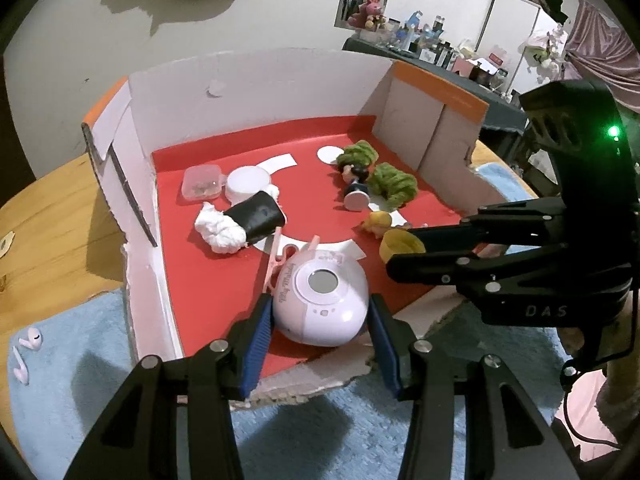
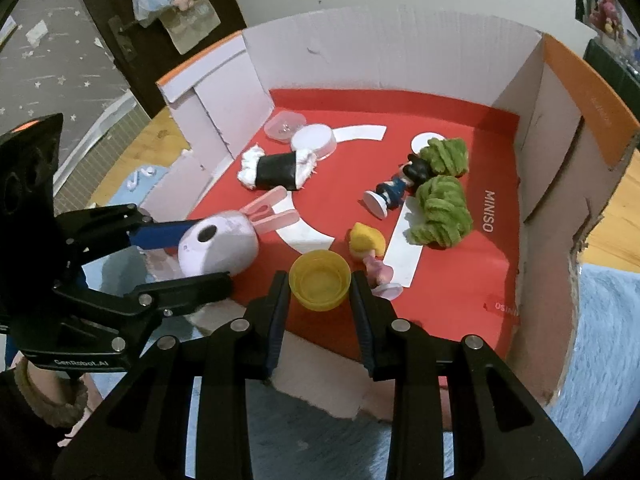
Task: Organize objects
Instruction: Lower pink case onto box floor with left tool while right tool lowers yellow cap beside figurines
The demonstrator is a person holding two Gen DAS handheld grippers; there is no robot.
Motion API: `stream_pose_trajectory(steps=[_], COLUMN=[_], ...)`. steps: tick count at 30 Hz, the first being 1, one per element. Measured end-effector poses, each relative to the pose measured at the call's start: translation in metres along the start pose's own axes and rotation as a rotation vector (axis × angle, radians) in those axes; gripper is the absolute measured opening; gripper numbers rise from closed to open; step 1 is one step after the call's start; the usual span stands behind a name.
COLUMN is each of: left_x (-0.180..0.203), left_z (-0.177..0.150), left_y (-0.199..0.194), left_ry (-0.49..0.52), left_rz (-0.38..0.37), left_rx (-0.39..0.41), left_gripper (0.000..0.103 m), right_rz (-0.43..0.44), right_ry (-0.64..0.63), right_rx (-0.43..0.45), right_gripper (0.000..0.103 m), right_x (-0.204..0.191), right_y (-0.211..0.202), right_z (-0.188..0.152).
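A white rabbit-shaped gadget (image 1: 324, 304) with pink ears and a round grey lens sits just inside the near edge of the red-floored cardboard box (image 1: 248, 92). My left gripper (image 1: 320, 312) is shut on it, a blue pad on each side. The right wrist view shows the same gadget (image 2: 218, 246) held from the left. My right gripper (image 2: 320, 284) is shut on a small yellow cup (image 2: 320, 280), low over the box floor (image 2: 472, 304). In the left wrist view the yellow cup (image 1: 394, 242) shows at the right gripper's tips.
In the box lie a white-and-black sushi toy (image 1: 240, 224), a clear small case (image 1: 202, 182), a white lid (image 1: 249, 184), two green fuzzy clumps (image 2: 440, 208), a dark-haired figurine (image 2: 394, 190) and a blonde figurine (image 2: 370, 252). Pink earbuds (image 1: 26, 354) rest on a blue towel.
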State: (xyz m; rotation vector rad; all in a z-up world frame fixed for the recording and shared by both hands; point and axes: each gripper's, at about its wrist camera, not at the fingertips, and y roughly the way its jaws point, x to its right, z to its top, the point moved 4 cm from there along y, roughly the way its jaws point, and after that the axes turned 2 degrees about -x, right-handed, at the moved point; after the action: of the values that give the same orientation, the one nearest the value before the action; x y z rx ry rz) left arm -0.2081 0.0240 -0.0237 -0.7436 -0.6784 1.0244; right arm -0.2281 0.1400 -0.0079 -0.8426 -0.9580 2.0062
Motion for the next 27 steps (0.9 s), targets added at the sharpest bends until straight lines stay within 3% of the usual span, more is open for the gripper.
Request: stream_pose_trajectory(steps=[10,27], left_x=[-0.005,-0.007], left_z=[0.009,0.011], left_y=[0.006,0.009], left_ry=[0.004,-0.011], left_rz=[0.087,0.115], left_rx=[0.022,0.046], left_gripper=[0.049,0.05], right_rz=[-0.135,-0.152], right_ry=[-0.008,-0.014], right_rx=[0.011,0.03], right_gripper=[0.029,0.03], right_x=[0.017,0.014], right_y=[0.003,0.005], right_z=[0.003,0.003])
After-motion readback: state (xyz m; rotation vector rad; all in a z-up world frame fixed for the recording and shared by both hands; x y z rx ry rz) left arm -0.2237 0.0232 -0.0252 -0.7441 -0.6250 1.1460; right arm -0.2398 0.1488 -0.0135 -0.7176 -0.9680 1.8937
